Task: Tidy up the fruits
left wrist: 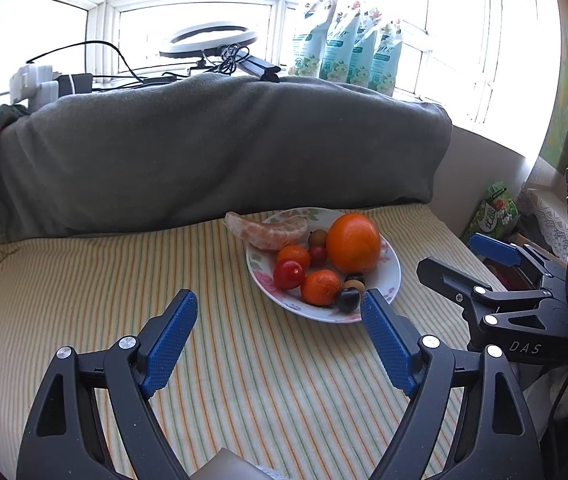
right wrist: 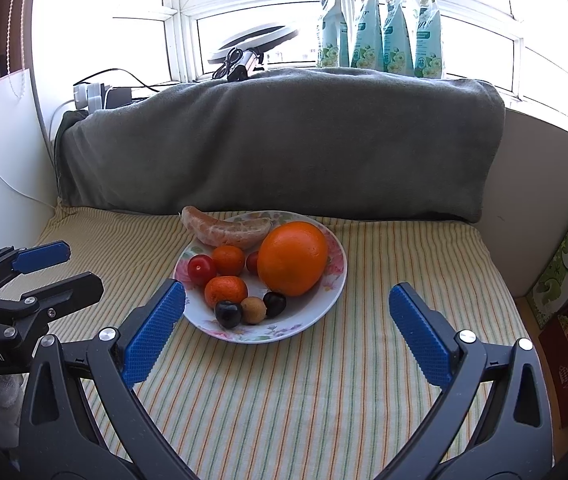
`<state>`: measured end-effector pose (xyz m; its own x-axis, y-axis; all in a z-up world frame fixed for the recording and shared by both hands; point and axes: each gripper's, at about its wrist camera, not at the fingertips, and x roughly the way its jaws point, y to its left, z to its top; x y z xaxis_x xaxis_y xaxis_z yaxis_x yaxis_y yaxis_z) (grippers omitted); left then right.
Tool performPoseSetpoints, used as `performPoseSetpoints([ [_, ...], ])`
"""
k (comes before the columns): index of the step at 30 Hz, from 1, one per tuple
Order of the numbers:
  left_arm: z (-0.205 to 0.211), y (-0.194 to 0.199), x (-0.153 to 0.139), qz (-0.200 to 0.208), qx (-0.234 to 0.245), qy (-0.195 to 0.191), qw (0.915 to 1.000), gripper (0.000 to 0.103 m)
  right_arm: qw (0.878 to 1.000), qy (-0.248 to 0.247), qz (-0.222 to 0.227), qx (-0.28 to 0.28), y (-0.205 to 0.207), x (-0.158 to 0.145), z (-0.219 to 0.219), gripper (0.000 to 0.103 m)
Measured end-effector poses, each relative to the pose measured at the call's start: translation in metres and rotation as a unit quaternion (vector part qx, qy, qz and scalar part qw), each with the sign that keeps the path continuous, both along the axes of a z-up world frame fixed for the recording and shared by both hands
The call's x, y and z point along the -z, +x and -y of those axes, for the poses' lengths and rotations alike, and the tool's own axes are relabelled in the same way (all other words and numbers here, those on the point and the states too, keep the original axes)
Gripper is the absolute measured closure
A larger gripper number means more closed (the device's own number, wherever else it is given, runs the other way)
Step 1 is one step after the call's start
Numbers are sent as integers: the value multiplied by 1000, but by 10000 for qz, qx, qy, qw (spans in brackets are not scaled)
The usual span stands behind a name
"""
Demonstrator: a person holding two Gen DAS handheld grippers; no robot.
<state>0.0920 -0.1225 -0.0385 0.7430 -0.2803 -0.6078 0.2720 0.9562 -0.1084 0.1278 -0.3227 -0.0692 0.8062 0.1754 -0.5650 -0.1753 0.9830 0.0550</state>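
Note:
A flowered white plate (left wrist: 391, 280) (right wrist: 323, 308) sits on the striped cloth. It holds a big orange (left wrist: 353, 242) (right wrist: 292, 258), a peeled citrus piece (left wrist: 268, 232) (right wrist: 228, 230), two small mandarins (left wrist: 320, 287) (right wrist: 226, 290), a red tomato (left wrist: 288, 274) (right wrist: 201, 269), dark cherries (left wrist: 347, 300) (right wrist: 228, 314) and a brown longan (right wrist: 253, 310). My left gripper (left wrist: 280, 304) is open, short of the plate with nothing between its fingers. My right gripper (right wrist: 285, 298) is open too, just before the plate's near rim. Each gripper shows at the other view's edge.
A grey blanket-covered bolster (left wrist: 212, 148) (right wrist: 284, 140) runs behind the plate. On the sill stand several refill pouches (left wrist: 343, 56) (right wrist: 379, 28), a ring light (left wrist: 208, 40) and chargers with cables (left wrist: 40, 84). Green and red cartons (right wrist: 563, 272) line the right wall.

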Motion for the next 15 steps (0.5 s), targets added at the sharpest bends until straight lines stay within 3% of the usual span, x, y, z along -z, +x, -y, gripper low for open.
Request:
performPoseSetpoints([
  [15, 0, 0, 0, 10, 6, 4, 10000, 19, 10000, 6, -12, -9, 0, 1, 0, 0],
])
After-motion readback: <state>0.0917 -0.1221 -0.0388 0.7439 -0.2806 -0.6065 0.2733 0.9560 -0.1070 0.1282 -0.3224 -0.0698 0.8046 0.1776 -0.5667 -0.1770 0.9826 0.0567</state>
